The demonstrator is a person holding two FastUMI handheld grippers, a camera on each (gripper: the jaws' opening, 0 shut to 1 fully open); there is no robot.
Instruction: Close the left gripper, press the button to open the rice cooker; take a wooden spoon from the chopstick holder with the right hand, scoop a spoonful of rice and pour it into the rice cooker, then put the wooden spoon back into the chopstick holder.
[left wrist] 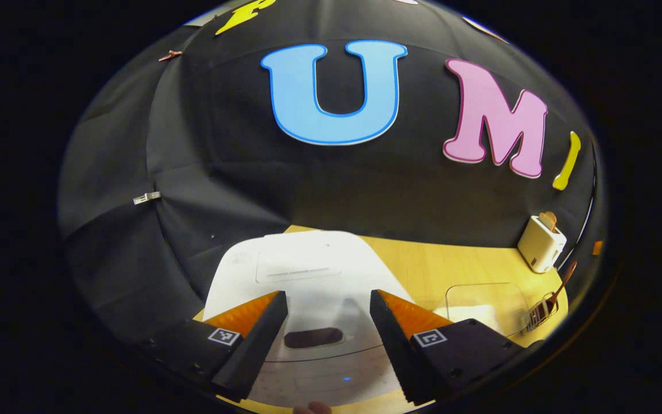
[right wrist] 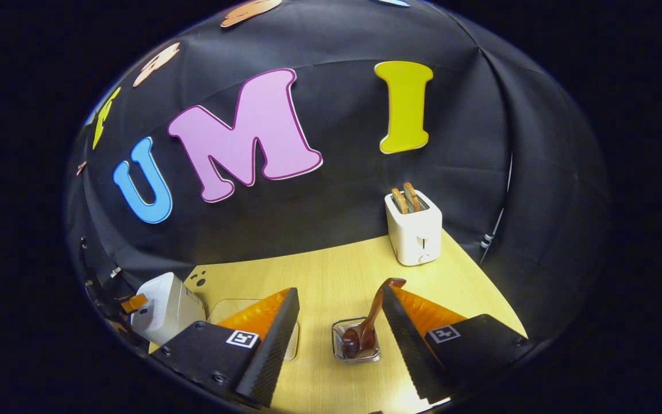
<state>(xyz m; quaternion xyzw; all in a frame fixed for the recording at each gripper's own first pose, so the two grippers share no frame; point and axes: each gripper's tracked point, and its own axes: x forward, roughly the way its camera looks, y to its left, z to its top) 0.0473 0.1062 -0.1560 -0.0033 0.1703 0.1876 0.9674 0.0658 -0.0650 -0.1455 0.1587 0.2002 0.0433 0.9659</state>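
On the pale wooden table (right wrist: 319, 270), taken from the white rounded rice cooker (left wrist: 308, 276) as landmark:

Rice cooker: lid down, dark oval button (left wrist: 313, 337) on its front face, a small blue light below that. In the right gripper view the cooker (right wrist: 167, 307) stands at the table's left edge.

Clear shallow plastic container (left wrist: 486, 302): just right of the cooker, something pale lying inside; contents otherwise too faint to tell.

Small wire-mesh chopstick holder (right wrist: 356, 340): further right of the cooker, beyond the container. Holds one dark wooden spoon (right wrist: 368, 322), bowl end down in the basket, handle rising and leaning away toward the far wall.

White two-slot toaster (right wrist: 414, 227): well right of the cooker at the table's back edge, two brown slices standing in its slots.

Left gripper (left wrist: 328, 322): fingers spread apart, hovering over the cooker's front, the button seen between them, touching nothing.

Right gripper (right wrist: 339, 322): fingers spread, empty, the chopstick holder and spoon between them.

Room: black cloth wall behind the table.
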